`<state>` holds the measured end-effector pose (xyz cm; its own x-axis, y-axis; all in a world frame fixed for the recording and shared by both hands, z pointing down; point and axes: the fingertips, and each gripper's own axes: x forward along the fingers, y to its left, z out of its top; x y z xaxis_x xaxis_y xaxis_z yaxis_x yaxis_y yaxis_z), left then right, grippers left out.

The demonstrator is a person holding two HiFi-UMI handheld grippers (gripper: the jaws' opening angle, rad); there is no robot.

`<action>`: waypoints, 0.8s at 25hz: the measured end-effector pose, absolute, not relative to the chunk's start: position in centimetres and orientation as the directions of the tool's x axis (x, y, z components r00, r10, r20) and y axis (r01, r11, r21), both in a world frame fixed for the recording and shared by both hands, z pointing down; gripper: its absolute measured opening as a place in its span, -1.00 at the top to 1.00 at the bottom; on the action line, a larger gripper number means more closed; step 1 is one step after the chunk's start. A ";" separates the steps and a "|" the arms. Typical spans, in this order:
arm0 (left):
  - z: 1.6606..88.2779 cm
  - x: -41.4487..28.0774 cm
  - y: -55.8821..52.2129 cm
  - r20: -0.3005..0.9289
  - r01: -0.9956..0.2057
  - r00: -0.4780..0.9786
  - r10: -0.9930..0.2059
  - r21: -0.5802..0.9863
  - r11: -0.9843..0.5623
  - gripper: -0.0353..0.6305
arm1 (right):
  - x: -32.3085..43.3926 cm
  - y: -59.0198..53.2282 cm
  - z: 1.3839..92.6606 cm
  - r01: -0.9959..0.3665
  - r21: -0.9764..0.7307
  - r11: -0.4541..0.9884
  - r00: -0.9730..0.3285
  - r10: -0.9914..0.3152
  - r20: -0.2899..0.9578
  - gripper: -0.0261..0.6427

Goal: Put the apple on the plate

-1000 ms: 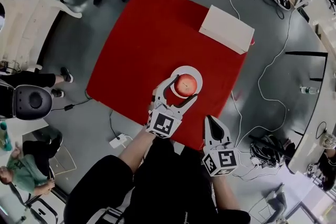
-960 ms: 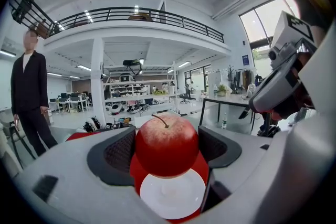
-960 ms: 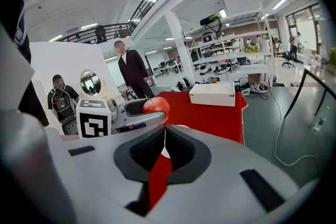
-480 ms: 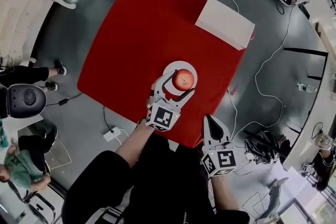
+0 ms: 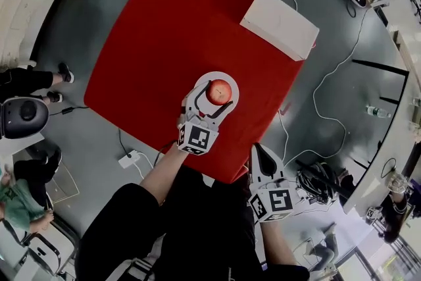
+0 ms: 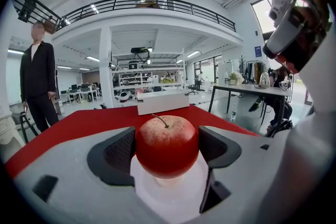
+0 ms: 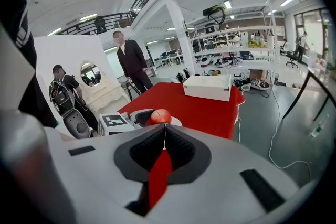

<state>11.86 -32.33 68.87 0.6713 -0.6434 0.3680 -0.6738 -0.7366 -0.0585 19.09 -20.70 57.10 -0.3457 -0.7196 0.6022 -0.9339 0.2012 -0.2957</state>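
The left claw (image 5: 214, 97) gripped the apple (image 6: 167, 145) dead ahead between its pads, just above the plate (image 5: 231, 80) directly underneath. The right claw (image 5: 258, 151), closed and empty, hung well back.

Open red cloth (image 5: 164, 43) lies all round the plate (image 5: 230, 80); white box (image 5: 279, 23) sits well apart

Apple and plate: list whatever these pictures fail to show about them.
- Left gripper view: the apple itself hides where it meets the plate and whether the fingers press it.
- Head view: those contacts are too small.
- Right gripper view: the left gripper covers most of the plate.
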 end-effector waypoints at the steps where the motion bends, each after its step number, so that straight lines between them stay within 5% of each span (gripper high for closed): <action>1: 69.1 11.7 -32.4 0.371 -0.677 0.668 -0.645 -0.056 -0.733 -0.20 | 19.2 -20.8 57.1 -0.934 -0.295 0.203 -0.347 -0.717 0.604 0.89; 20: 71.5 11.2 -31.4 0.383 -0.651 0.674 -0.632 -0.097 -0.753 -0.20 | 19.2 -21.5 57.6 -0.931 -0.288 0.225 -0.360 -0.701 0.615 0.89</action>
